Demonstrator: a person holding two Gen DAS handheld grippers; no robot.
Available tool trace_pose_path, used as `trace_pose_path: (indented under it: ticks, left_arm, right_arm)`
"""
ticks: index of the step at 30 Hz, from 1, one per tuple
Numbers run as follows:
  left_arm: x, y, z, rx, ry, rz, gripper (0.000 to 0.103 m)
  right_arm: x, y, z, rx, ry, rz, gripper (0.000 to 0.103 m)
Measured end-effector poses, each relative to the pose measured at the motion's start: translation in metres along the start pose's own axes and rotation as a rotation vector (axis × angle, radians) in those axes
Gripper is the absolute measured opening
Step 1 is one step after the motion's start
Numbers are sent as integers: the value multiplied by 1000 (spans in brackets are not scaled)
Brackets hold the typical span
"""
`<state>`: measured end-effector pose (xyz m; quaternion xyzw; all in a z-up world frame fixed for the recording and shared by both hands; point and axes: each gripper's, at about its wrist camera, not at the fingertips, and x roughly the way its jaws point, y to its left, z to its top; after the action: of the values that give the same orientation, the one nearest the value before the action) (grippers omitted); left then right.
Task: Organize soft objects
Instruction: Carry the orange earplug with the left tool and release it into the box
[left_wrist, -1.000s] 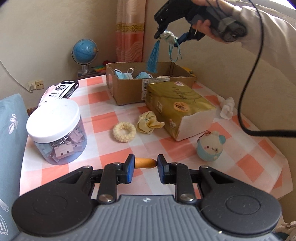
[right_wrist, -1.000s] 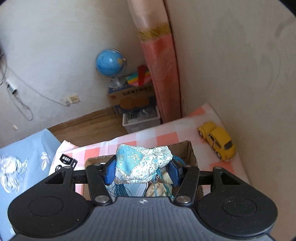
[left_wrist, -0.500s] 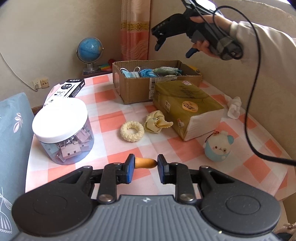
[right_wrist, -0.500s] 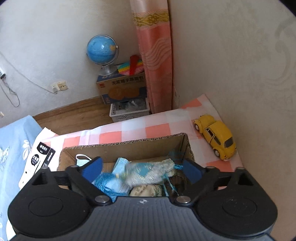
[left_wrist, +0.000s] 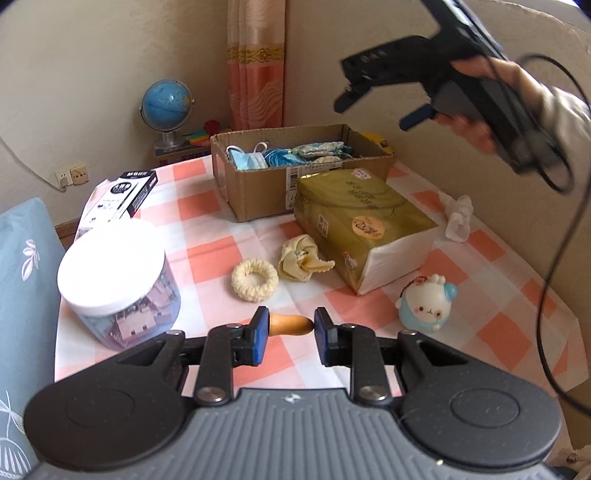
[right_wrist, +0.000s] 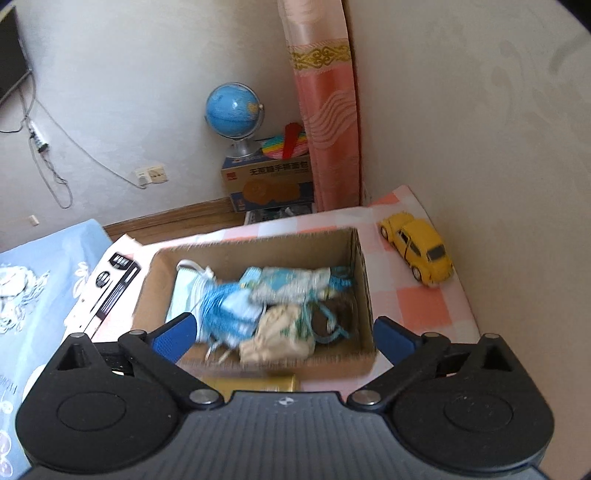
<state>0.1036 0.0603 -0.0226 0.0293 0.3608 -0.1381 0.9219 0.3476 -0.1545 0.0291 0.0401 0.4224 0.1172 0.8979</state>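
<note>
Starting at the left edge of the bench (left_wrist: 207, 236), a jar (left_wrist: 118, 284) with a white lid stands there. The left tongs (left_wrist: 287, 326) hover low at the near edge. They are partly open with nothing held, and a small orange thing (left_wrist: 290, 324) lies on the bench just past the tips. Near the middle lie a cream ring (left_wrist: 255, 279) and a yellow cloth bundle (left_wrist: 301, 258), side by side. A tissue pack (left_wrist: 362, 221) sits right of them, and a little plush toy (left_wrist: 426, 304) sits near the right edge. At the far edge, the cardboard box (right_wrist: 255, 251) holds masks and the blue pouch (right_wrist: 291, 284). The right tongs (right_wrist: 284, 338) hang above the box, spread wide and empty. The drop-off step looks done. Next, the tongs likely need to come down on one more soft thing, maybe the ring, and pinch it gently.
</note>
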Motion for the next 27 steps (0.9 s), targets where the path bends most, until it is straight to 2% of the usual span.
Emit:
trace_pose_path:
  ticks: [12,19,27]
  left_arm:
    - [3,-2,34,56,3,-17,25]
    - [19,-3,81,93,-28,0,25]
    - [56,0,142,75,-60,27,25]
  right_arm:
    - [-60,-7,-94,-49,-119,-23,103]
    - [-82,-19,-139,-16,-145,-49,103]
    - [-104,-29,-166,30,-193,-58,103]
